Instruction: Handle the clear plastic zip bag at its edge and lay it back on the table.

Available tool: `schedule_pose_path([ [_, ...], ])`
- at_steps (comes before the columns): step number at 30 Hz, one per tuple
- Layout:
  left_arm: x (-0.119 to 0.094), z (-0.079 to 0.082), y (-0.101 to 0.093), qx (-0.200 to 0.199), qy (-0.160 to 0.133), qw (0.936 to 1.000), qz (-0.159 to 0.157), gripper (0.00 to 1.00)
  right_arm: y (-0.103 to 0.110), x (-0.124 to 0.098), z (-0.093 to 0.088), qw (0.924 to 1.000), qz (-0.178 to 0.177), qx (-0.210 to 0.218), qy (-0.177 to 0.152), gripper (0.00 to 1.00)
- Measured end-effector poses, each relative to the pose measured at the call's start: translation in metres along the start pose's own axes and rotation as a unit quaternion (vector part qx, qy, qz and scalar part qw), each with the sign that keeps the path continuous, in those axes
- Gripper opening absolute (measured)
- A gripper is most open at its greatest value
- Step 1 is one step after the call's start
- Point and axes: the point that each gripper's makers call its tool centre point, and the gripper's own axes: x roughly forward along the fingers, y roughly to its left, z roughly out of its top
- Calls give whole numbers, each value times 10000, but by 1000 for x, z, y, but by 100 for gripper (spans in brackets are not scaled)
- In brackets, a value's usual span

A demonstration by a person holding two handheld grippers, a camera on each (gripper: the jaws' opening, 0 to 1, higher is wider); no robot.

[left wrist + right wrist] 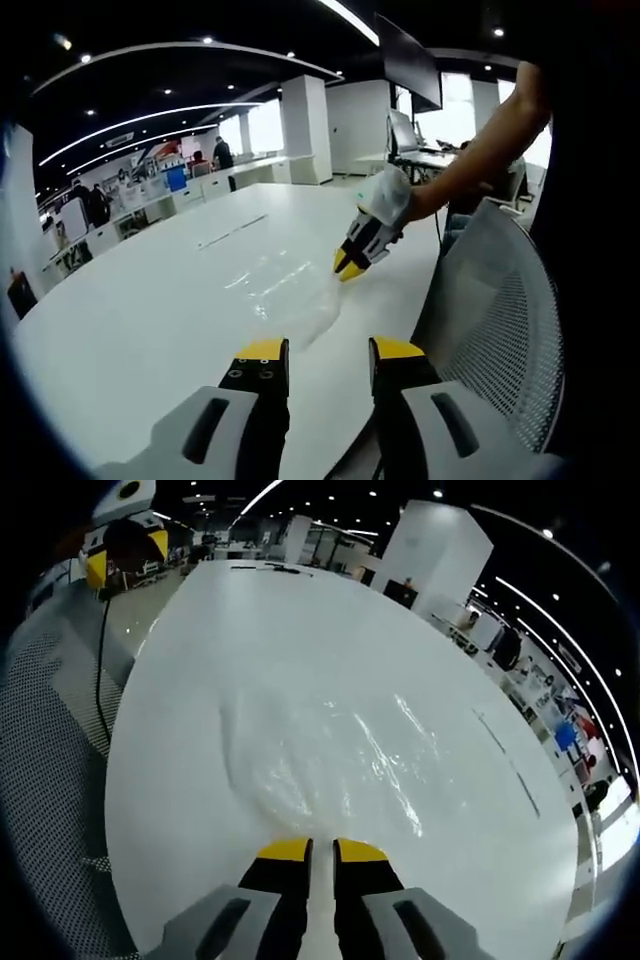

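bag (330,755): clear plastic, glossy, wrinkled
counter (150,300): white, smooth, faintly shiny
chair (500,310): grey mesh back, at 3 o'clock
tool (325,365): yellow-tipped matt plastic

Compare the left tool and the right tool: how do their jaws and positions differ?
The left tool has its jaws apart with nothing between them; the right tool has its jaws nearly together at the bag's near edge. The left tool sits back from the bag, near a mesh chair; the right tool is at the bag. Both have yellow tips.
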Motion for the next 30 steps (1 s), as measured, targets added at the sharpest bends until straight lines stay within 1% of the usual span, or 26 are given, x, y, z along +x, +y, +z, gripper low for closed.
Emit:
schedule_pose_path([
  [5, 4, 3, 4, 16, -40, 10000, 3, 30, -1, -8, -2, 9997, -141, 190, -104, 9],
  [13, 18, 9, 13, 153, -67, 9998, -132, 29, -3, -17, -8, 9982, -304, 489, -169, 10],
  [20, 30, 23, 20, 287, -163, 9992, -224, 29, -3, -28, -3, 9950, -441, 842, -291, 11],
  [23, 34, 24, 19, 314, -173, 9990, -263, 30, -2, -35, -1, 9912, -524, 1162, -351, 14],
  [25, 35, 24, 18, 308, -175, 9990, -287, 30, 2, -42, 1, 9907, -514, 1199, -383, 17],
  [30, 35, 18, 12, 260, -124, 9990, -343, 32, 12, -60, 1, 9859, -456, 1551, -442, 30],
])
